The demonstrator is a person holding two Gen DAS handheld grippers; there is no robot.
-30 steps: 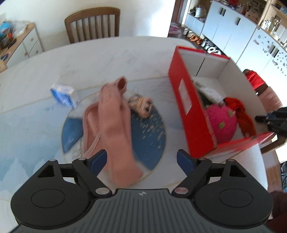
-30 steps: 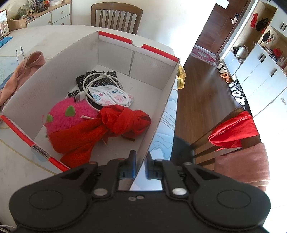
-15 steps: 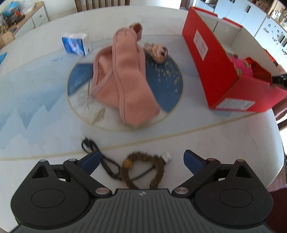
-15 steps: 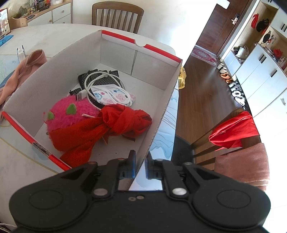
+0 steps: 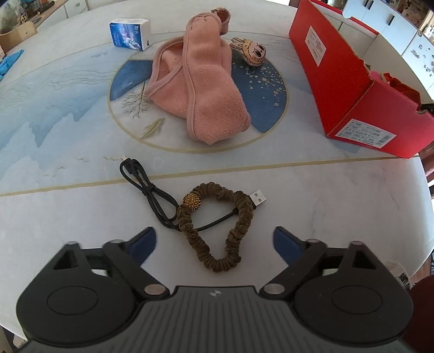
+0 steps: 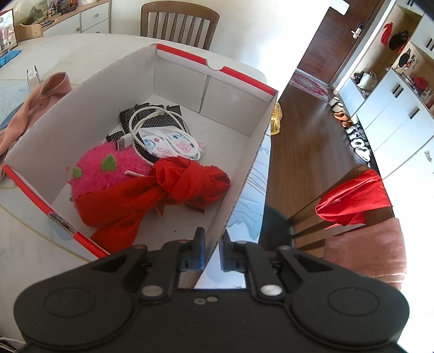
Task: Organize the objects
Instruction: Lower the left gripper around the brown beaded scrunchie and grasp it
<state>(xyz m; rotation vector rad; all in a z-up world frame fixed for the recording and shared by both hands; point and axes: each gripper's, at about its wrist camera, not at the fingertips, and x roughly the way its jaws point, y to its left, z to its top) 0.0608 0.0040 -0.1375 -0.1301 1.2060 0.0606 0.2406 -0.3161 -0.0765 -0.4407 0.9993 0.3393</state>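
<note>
My left gripper is open and empty above a brown scrunchie with a gold bead, which lies over a black USB cable on the table. Beyond them lie a pink fleece garment, a small bunny plush and a blue-and-white pack. The red shoebox stands at the right. My right gripper is shut on the box's near wall. Inside lie a pink plush, a red cloth, a white cable and patterned items.
The round marble table has its edge close at the right. Wooden chairs stand behind the table and at the right, one draped in red cloth. White cabinets line the room's right side.
My left gripper has drawn back toward the table's near edge, bringing the scrunchie and black cable into view between its fingers. The right gripper keeps its hold on the box wall.
</note>
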